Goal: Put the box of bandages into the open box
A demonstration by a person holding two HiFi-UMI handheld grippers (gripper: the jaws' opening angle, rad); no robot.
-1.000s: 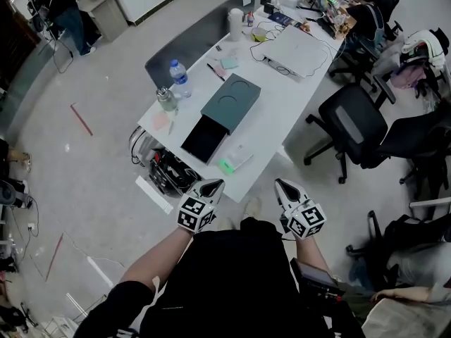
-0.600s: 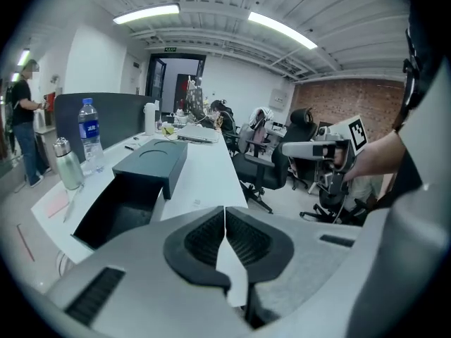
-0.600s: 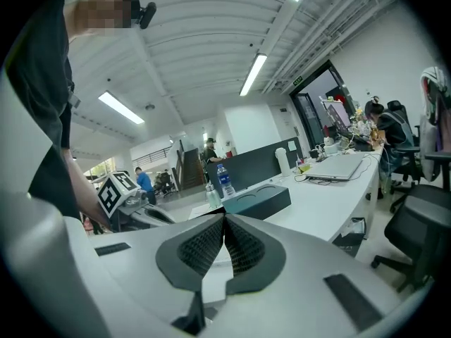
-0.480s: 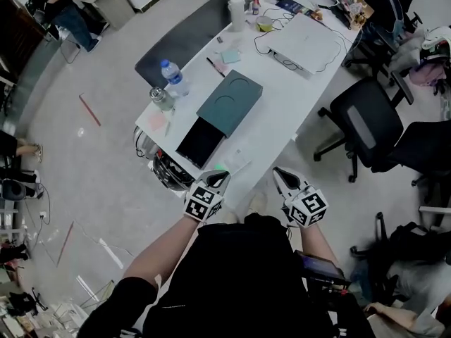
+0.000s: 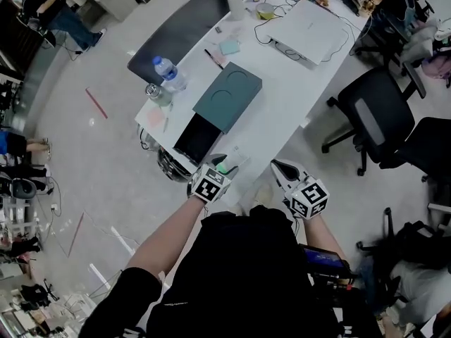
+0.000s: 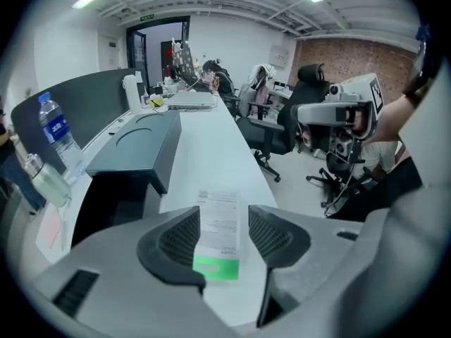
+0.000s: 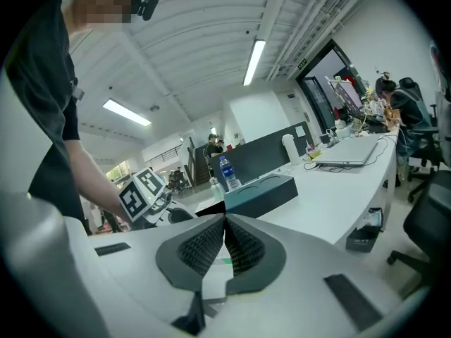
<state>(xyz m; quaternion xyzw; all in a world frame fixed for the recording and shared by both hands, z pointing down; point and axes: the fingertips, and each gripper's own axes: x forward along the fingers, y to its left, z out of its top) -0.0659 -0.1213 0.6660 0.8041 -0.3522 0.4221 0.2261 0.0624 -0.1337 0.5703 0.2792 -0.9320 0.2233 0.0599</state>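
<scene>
The left gripper (image 5: 219, 164) hangs low over the near edge of the white table (image 6: 211, 143), its jaws parting and a clear gap showing on each side of the box of bandages (image 6: 218, 220) that lies between them; neither pad presses on it. The box lies flat on the table, a slim white carton with a green end; its long axis runs straight out along the line of the jaws, the green end nearest the gripper and just under the pads, the printed white end pointing away from it down the table.

Ahead of the left gripper and to the left of its jaws stands the open box (image 6: 130, 162), a dark teal sleeve with its black drawer pulled out toward the gripper; the drawer's mouth faces up, just beside the carton but apart from it. Farther left of the open box stands a water bottle (image 6: 58, 134), upright.

The right gripper (image 7: 224, 231) is held off the table's edge, to the right of the left one and well apart from the carton; its jaws are pressed together with nothing between them; its tips point toward the table.
</scene>
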